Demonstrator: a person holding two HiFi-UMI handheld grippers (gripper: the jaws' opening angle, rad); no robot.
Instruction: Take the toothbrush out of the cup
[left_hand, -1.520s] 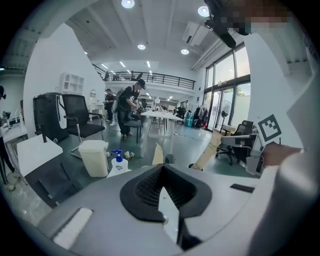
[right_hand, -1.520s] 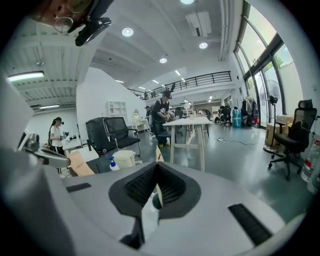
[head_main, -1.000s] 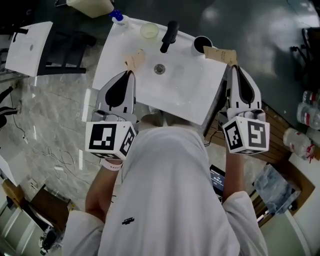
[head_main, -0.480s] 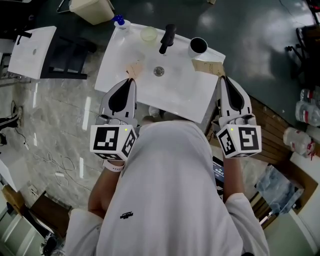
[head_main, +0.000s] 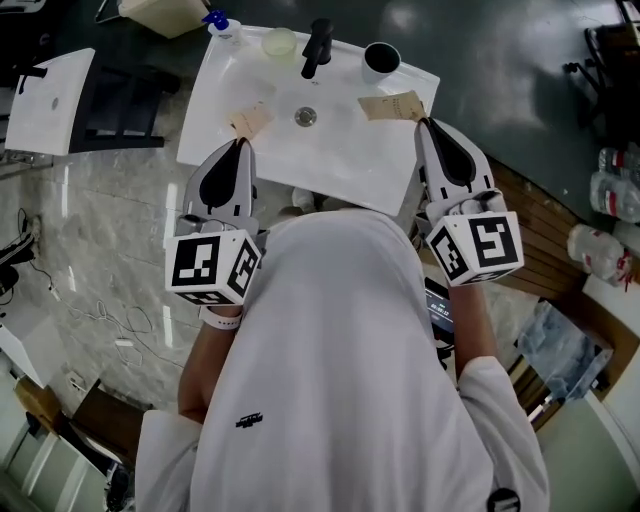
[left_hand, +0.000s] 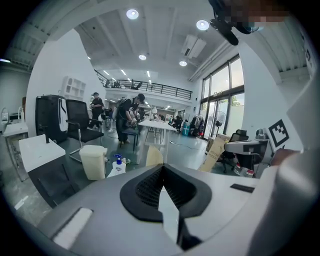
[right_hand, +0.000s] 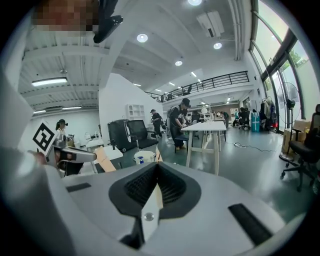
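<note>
Nearest, the person holds both grippers up in front of the chest, with the tips over the sink (head_main: 340, 165). The left gripper (head_main: 250, 121) has its jaws pressed together with nothing between them, and the right gripper (head_main: 392, 105) is the same. Further away, the cup (head_main: 381, 58) stands at the far right rim of the sink, just beside the tap (head_main: 317, 45), well apart from both grippers. I can make out no toothbrush in any view; the inside of the cup looks only dark. So either the brush sits too deep to be seen, or it is out of the cup
</note>
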